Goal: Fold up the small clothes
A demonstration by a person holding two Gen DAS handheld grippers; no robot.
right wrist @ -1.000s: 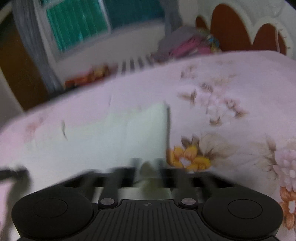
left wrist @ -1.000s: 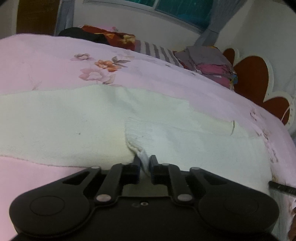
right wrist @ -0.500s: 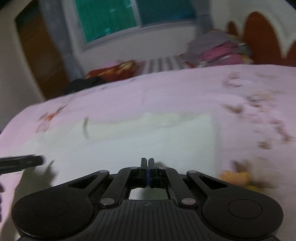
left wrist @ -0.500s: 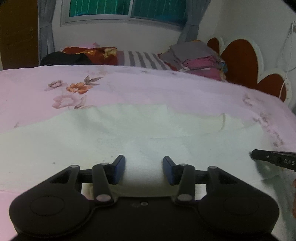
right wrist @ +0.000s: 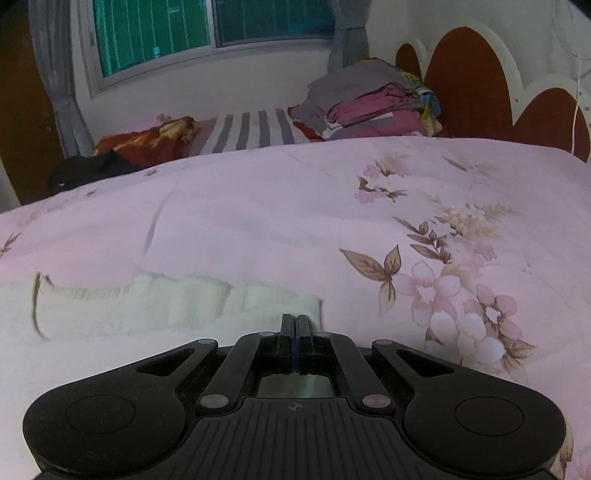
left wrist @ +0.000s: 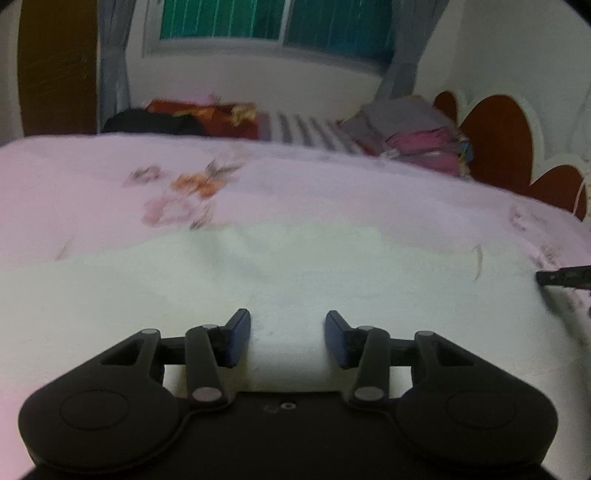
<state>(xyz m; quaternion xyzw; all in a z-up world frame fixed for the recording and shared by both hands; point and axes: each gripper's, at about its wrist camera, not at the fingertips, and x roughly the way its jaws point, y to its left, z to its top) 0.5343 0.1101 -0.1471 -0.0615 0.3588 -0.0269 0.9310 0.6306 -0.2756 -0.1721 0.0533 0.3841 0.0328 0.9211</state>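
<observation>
- A white knitted cloth lies spread flat on a bed, over a pink bedcover printed with flowers.
- The left tool hangs low over the near part of the cloth, pointing forward and down. Its two blue-padded fingers stand apart, and only flat cloth shows in the gap between them; they pinch nothing.
- At the right edge of the left view, the dark tip of the right tool reaches in over the cloth's far right end.
- In the right view, the right tool has its fingers pressed tightly together. Its tip sits at the cloth's right-hand corner; whether any fabric is caught between the fingers I cannot tell.
- From that side the cloth shows a ribbed band along its far edge and runs off to the left of the picture.
- Beyond the bed, a stack of folded clothes in grey and magenta sits beside a red and white scalloped headboard.
- A striped pillow and a crumpled red cloth lie under a window with grey curtains.
</observation>
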